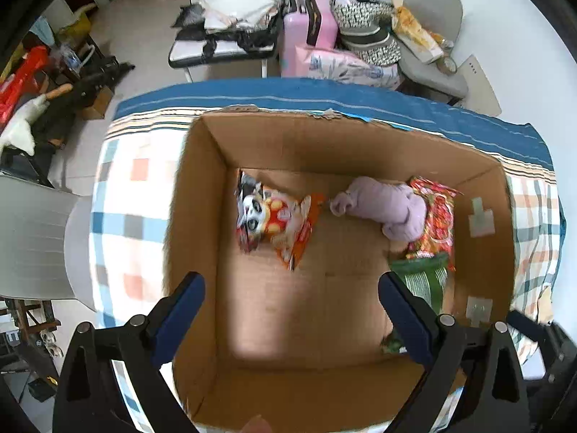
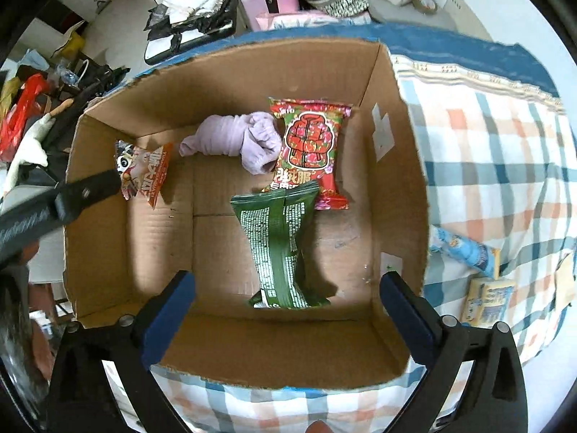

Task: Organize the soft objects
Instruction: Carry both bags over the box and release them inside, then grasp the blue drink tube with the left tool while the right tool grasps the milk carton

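Observation:
An open cardboard box (image 1: pixel 202 187) (image 2: pixel 400 166) stands on a checked bedsheet. Inside lie an orange panda snack bag (image 1: pixel 277 220) (image 2: pixel 144 173), a lilac cloth bundle (image 1: pixel 386 205) (image 2: pixel 234 140), a red snack bag (image 1: pixel 436 216) (image 2: pixel 310 148) and a green snack bag (image 1: pixel 425 281) (image 2: pixel 281 245). My left gripper (image 1: pixel 292 288) is open and empty above the box, and its finger also shows at the left of the right wrist view (image 2: pixel 86 191). My right gripper (image 2: pixel 288 288) is open and empty above the box, over the green bag.
Two blue-and-yellow packets (image 2: pixel 487 299) lie on the sheet (image 2: pixel 487 144) right of the box. Beyond the bed stand a pink suitcase (image 1: pixel 306 29), a bench with bags (image 1: pixel 223 43), a grey chair (image 1: pixel 429 54) with clutter, and a white chair (image 1: pixel 32 238) at left.

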Tool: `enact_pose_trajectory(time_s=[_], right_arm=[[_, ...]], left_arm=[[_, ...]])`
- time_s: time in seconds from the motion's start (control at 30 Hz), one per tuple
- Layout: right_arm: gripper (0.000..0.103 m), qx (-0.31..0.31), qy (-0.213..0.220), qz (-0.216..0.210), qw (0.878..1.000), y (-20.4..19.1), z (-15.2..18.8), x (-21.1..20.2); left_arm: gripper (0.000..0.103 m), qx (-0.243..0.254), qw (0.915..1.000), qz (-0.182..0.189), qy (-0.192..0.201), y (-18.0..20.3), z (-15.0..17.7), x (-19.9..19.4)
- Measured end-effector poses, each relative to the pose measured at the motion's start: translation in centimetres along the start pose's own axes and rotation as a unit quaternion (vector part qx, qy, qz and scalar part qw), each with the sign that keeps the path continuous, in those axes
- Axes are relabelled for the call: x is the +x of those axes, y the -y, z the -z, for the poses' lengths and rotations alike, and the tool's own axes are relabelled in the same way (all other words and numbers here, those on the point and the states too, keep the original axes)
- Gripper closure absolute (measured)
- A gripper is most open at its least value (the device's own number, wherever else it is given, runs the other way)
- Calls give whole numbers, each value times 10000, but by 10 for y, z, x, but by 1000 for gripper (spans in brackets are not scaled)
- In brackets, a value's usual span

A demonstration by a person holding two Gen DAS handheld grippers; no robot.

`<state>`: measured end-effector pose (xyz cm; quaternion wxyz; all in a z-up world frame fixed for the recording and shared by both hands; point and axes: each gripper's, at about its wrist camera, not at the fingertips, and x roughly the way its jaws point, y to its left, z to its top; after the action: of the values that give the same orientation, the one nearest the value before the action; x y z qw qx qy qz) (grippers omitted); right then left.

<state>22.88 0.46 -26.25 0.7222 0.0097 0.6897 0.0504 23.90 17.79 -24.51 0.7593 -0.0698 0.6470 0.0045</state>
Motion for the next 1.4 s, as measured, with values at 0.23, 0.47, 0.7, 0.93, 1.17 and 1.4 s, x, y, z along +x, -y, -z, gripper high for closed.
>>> enact_pose_trajectory(time_s=[0.23, 0.47, 0.7, 0.93, 1.17, 1.4], right_arm=[[0, -199, 346, 115, 9991, -4, 23, -36], [0, -363, 668, 34, 9971, -4, 54, -71], [0, -466, 991, -99, 9939, -1, 80, -110], [0, -497, 1219, -297, 9909, 11, 96, -136], [0, -78, 1497, -588, 9869, 57, 106, -152], [0, 941, 1481, -436, 9835, 162, 117, -143]], left_arm=[[5, -133, 9981, 48, 595, 0, 40, -49], [5, -3, 9937, -220, 1101, 10, 76, -88], [5, -50, 9935, -273, 1105, 17, 98, -101], [5, 22, 9898, -385, 1369, 37, 116, -122], [5, 336, 9836, -339, 1737, 78, 115, -138], [5, 831, 9870, 100, 1372, 168, 89, -121]])
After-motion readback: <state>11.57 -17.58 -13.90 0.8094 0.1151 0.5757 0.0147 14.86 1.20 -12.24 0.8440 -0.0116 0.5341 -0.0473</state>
